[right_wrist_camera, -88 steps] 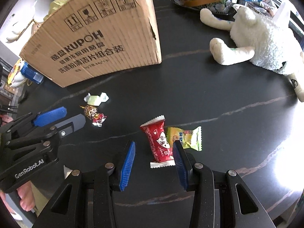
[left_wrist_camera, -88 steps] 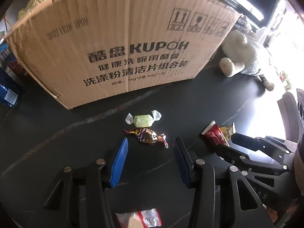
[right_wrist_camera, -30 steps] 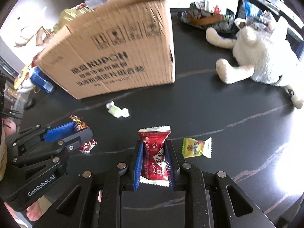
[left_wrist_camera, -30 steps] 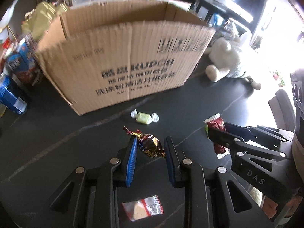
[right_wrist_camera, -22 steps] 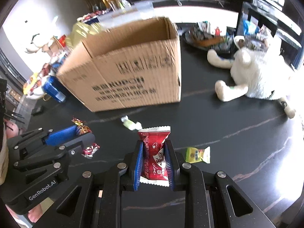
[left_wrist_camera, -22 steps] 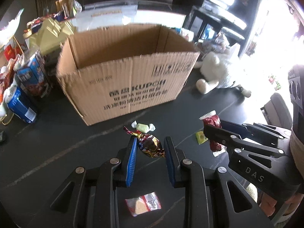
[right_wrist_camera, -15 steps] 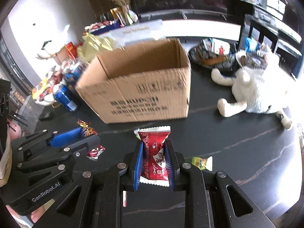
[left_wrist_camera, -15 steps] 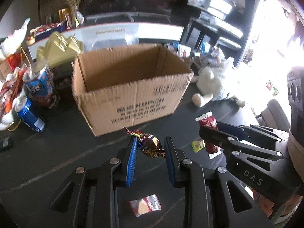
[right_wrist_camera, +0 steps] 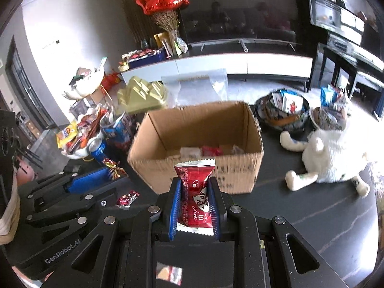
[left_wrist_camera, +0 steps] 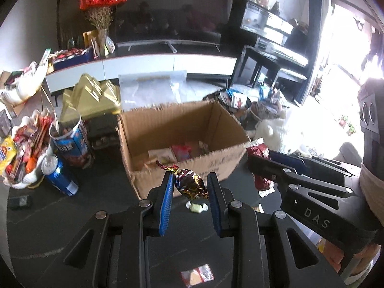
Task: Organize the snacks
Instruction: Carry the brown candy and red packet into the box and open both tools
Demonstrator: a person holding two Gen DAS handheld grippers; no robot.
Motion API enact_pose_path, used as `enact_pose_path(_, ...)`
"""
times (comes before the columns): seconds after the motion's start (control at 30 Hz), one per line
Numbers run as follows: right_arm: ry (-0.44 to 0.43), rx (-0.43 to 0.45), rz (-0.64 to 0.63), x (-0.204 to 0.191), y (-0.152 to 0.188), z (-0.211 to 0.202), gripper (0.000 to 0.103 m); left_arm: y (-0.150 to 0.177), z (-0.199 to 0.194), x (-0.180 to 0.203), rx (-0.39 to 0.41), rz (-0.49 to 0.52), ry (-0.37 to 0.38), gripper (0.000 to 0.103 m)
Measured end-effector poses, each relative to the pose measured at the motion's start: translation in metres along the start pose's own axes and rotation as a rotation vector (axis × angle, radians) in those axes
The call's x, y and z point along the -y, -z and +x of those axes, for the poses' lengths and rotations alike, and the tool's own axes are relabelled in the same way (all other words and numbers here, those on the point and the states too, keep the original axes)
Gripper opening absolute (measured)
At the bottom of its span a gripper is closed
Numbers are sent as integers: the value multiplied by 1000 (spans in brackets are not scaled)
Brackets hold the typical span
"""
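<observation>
My left gripper (left_wrist_camera: 190, 184) is shut on a gold-and-brown foil candy (left_wrist_camera: 189, 184) and holds it high above the black table, in front of the open cardboard box (left_wrist_camera: 182, 144). My right gripper (right_wrist_camera: 194, 192) is shut on a red snack packet (right_wrist_camera: 195, 196), also raised before the box (right_wrist_camera: 199, 139). The box holds several snack packets (left_wrist_camera: 182, 152). The right gripper with its red packet (left_wrist_camera: 260, 165) shows at the right of the left wrist view. The left gripper (right_wrist_camera: 96, 180) shows at the left of the right wrist view. A pale green candy (left_wrist_camera: 197, 207) lies on the table below.
A white plush toy (right_wrist_camera: 328, 158) lies right of the box. Blue cans (left_wrist_camera: 60, 175) and a basket of snacks (left_wrist_camera: 21, 153) stand to the left. A small red-and-clear packet (right_wrist_camera: 126, 199) lies on the table (right_wrist_camera: 312, 216). A dark snack bowl (right_wrist_camera: 283, 110) sits behind.
Both grippers have risen well above the table with their snacks held, so the inside of the box now shows. The green candy and yellow packet stay on the table.
</observation>
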State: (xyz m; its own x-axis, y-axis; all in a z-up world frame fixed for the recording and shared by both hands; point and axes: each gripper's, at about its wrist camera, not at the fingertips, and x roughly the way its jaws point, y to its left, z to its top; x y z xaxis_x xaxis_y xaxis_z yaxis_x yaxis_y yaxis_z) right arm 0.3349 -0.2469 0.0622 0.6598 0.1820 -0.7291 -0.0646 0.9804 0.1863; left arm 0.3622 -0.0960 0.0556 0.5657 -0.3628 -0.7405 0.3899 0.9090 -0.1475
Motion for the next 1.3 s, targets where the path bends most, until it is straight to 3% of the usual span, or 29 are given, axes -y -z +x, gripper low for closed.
enact_pose_path(0.27,-22,15,2,1,-34,23,24,-28,11,-10,25,18,-27,28)
enact_pose_path(0.6,11,16,-9,11,-55,54,24,-53,55,-25,-8,-1,-38,29)
enact_pose_path(0.77,12,13,-3,16,-58,66,28,-57,64,-29,-10,-12,-49,45)
enact_pose_path(0.83,16,13,7,18,-57,69,36,-56,65,-30,-7,-15,-55,45)
enact_pose_path(1.2,74,38,-7,25,-23,42,36,-23,40,-13,42,18,-58,55)
enact_pose_path(1.3,86,49,5,29,-12,30,42,-10,32,-2,50,35,-48,57)
